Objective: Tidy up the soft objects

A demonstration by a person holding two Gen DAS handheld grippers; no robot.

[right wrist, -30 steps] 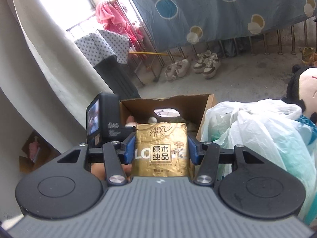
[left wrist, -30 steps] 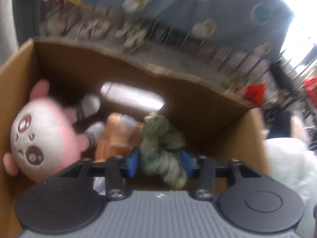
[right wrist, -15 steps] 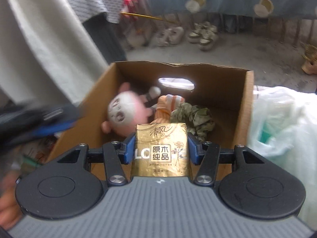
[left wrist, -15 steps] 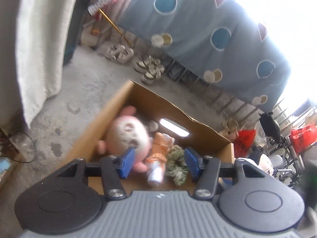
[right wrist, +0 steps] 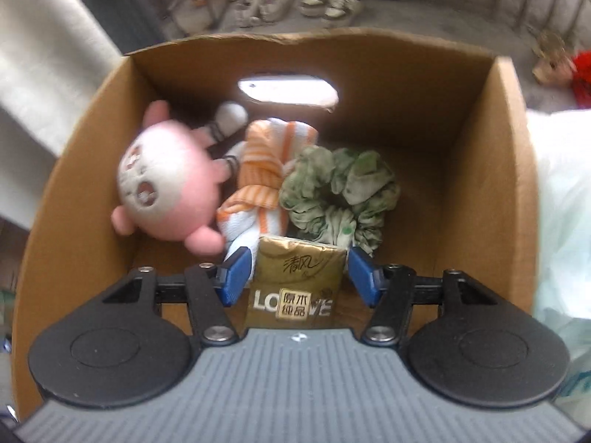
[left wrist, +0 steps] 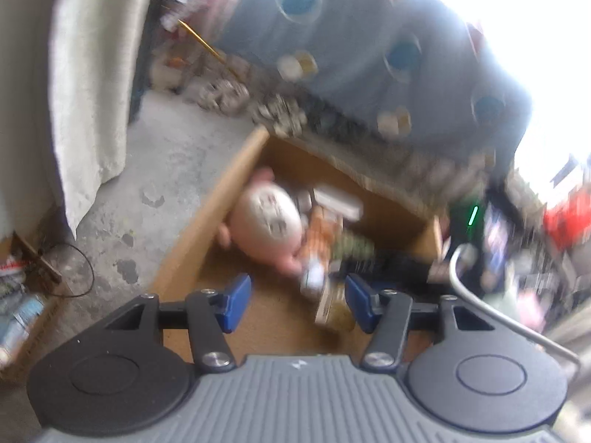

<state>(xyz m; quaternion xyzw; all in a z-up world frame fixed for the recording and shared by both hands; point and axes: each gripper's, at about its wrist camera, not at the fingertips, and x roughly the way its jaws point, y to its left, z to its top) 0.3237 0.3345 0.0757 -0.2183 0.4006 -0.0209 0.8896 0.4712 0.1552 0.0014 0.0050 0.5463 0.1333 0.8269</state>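
Right gripper (right wrist: 294,272) sits over the near end of the cardboard box (right wrist: 491,170), pointing steeply down into it. Gold tissue pack (right wrist: 295,280) is between the blue pads (right wrist: 236,271); jaws have just been opening, and there's a visible gap on both sides of the pack, so the pads no longer press on it. Pack is tilted, far edge dipping toward the box floor. Can't tell whether it rests on anything.

Inside the box, just beyond the pack: green scrunchie (right wrist: 338,192) in the middle-right, touching the pack's far edge in this view. Left of it, an orange-and-white striped cloth item (right wrist: 266,170), lying near-to-far. Left again, a pink round plush (right wrist: 166,184) against the left wall, face up, touching the striped item. Far wall has an oval handle cutout (right wrist: 288,90). Right part of the box floor is bare cardboard.

Left gripper (left wrist: 295,302) is spread, nothing between its pads; jaws have just been opening too. It's above and back from the near-left side of the box (left wrist: 207,221), view heavily blurred. Pink plush (left wrist: 267,217) and striped item (left wrist: 317,236) are recognisable there, with the gold pack (left wrist: 328,306) and the other gripper's dark body at the right end.

Beyond the box: concrete floor (right wrist: 424,11), pairs of shoes (right wrist: 295,0). White plastic bag (right wrist: 561,192) right of the box.
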